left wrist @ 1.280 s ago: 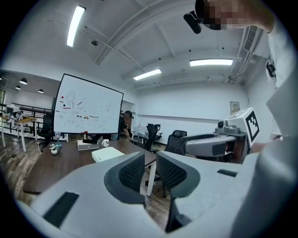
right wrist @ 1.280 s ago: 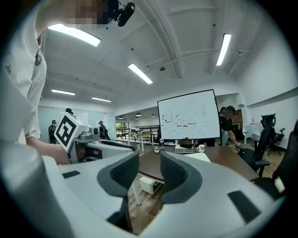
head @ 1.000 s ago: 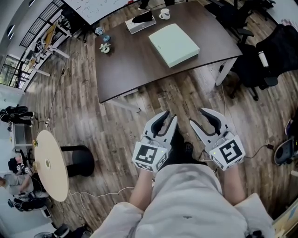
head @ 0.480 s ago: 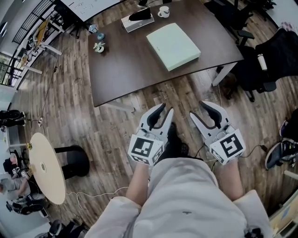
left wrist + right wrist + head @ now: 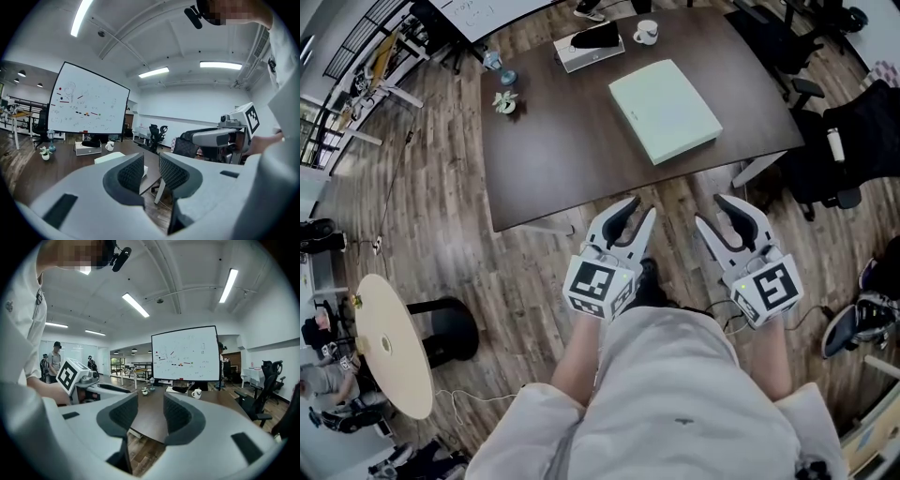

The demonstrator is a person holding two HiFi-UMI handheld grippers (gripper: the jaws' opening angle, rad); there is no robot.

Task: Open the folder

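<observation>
Dark table [image 5: 567,131], plank floor [image 5: 455,234], green folder [image 5: 666,110]

Bright, even light from ceiling strip lamps [image 5: 136,304] filled the office, and the lamps themselves burned out to white in both gripper views. The pale folder [image 5: 664,110] stood out sharply against the dark table [image 5: 562,131], which carried a soft sheen. Shadows on the wooden floor [image 5: 441,216] were faint. Both gripper views bulged strongly and fell to black at the corners, and the head view bent straight lines near its edges.
</observation>
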